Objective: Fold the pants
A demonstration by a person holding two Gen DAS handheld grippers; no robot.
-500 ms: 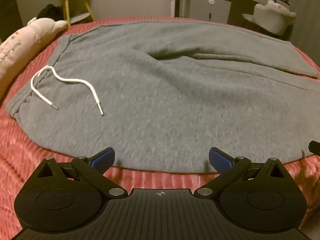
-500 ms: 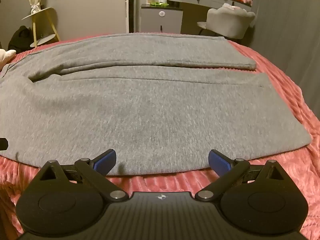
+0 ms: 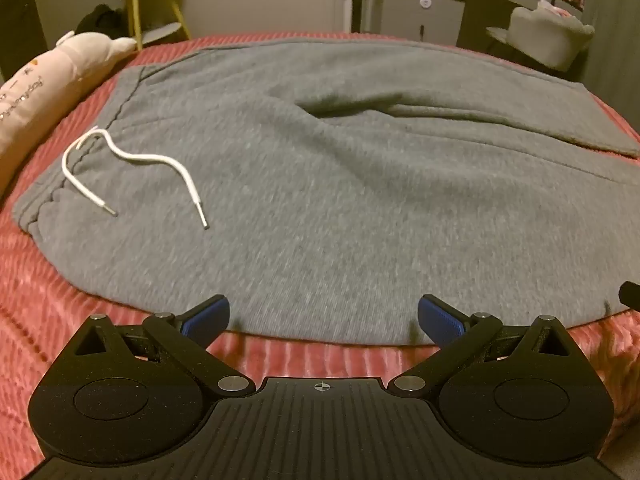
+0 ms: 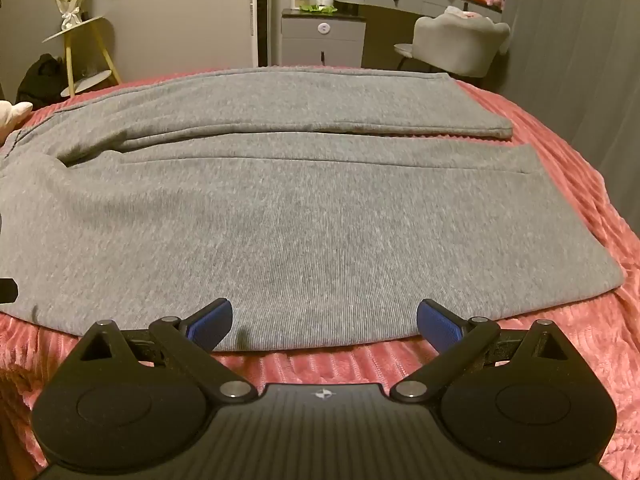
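Note:
Grey sweatpants lie flat across a pink bed, waistband to the left with a white drawstring on top, legs running to the right, one beside the other. My left gripper is open and empty, hovering at the near edge of the pants below the hip area. My right gripper is open and empty, hovering at the near edge of the near leg. A bit of the right gripper shows at the right edge of the left wrist view.
The ribbed pink bedspread shows around the pants. A pink plush pillow lies at the bed's left side. Beyond the bed stand a yellow-legged side table, a grey cabinet and a grey chair.
Both grippers have crept slightly forward over the near edge of the pants. Both stay open.

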